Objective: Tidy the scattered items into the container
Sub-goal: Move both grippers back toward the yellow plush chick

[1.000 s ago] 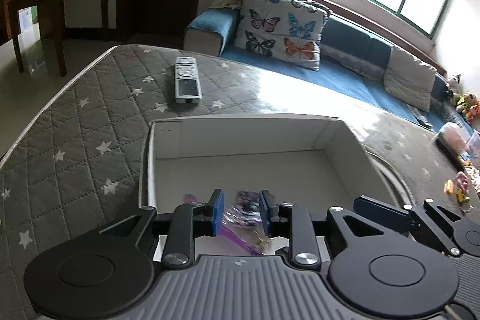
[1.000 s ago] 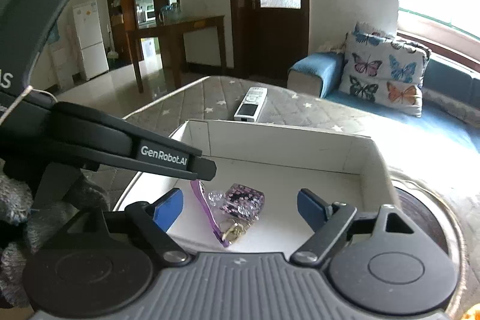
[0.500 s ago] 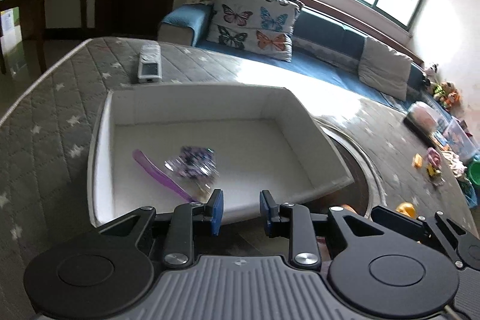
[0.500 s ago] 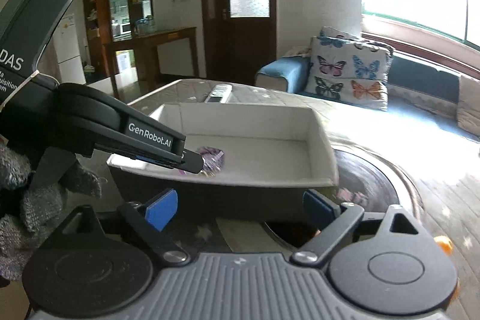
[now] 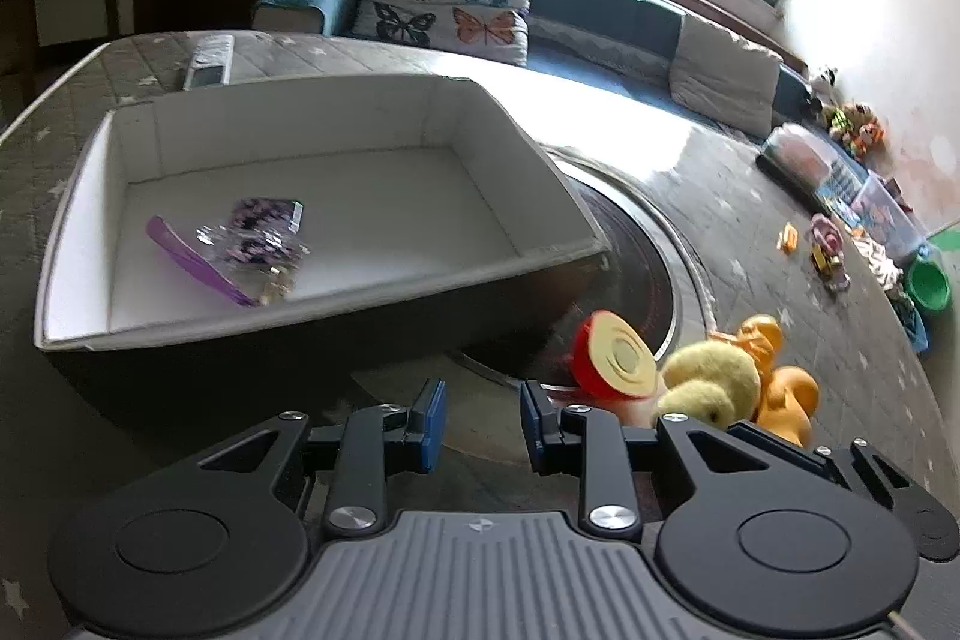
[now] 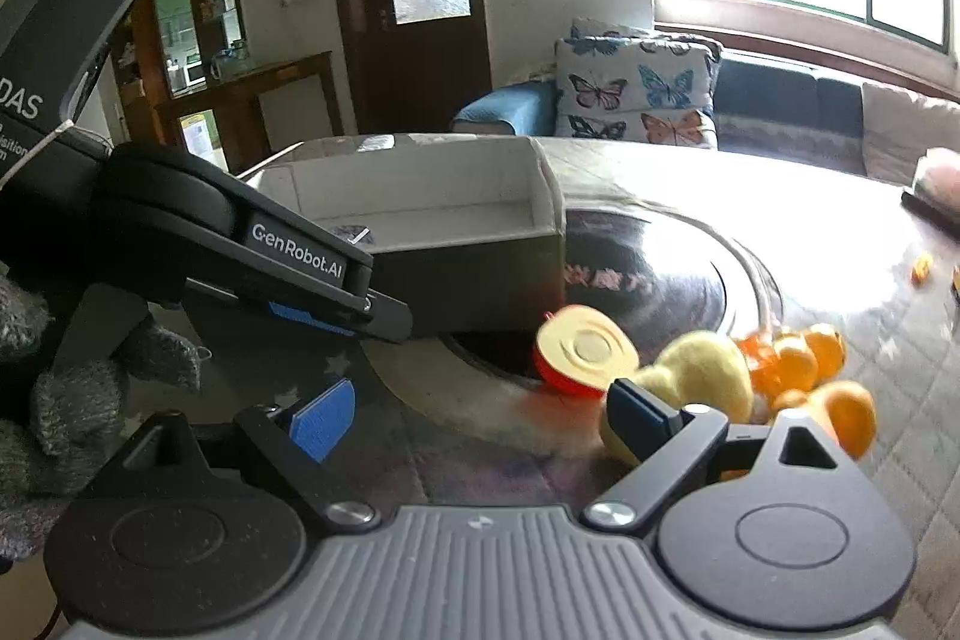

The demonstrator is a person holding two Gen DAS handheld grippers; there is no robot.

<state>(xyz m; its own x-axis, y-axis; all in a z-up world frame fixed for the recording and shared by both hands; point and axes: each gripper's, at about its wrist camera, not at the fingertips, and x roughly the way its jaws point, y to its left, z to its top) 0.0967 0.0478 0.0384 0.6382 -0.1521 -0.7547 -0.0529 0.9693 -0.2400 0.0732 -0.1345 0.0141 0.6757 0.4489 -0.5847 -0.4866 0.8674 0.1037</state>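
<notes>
Left hand-held gripper point(image 5: 477, 424): jaws partly apart, nothing between them, poised over the near edge of the counter point(image 5: 750, 196), just short of the container's near wall.

Right hand-held gripper point(image 6: 480, 415): jaws spread wide, having just been opening; nothing lies between the pads. Its right finger stands in front of the yellow plush toy point(image 6: 702, 370); contact cannot be determined.

Container point(image 5: 312, 307): a shallow white-lined box with dark outer walls, sitting on the left part of the counter. Inside, toward its near-left corner, lie a purple strip point(image 5: 192, 259) and a small clear packet with a dark floral print point(image 5: 264, 232), the two touching.

Scattered items still outside: a red-and-cream half-apple toy point(image 5: 609, 358) just right of the container's near-right corner, the yellow plush toy touching it on the right, and orange toy pieces point(image 5: 774, 376) pressed against the plush. Smaller toys point(image 5: 825, 250) lie well apart, toward the far right.

A remote control point(image 5: 207, 61) rests beyond the container's far wall.
</notes>
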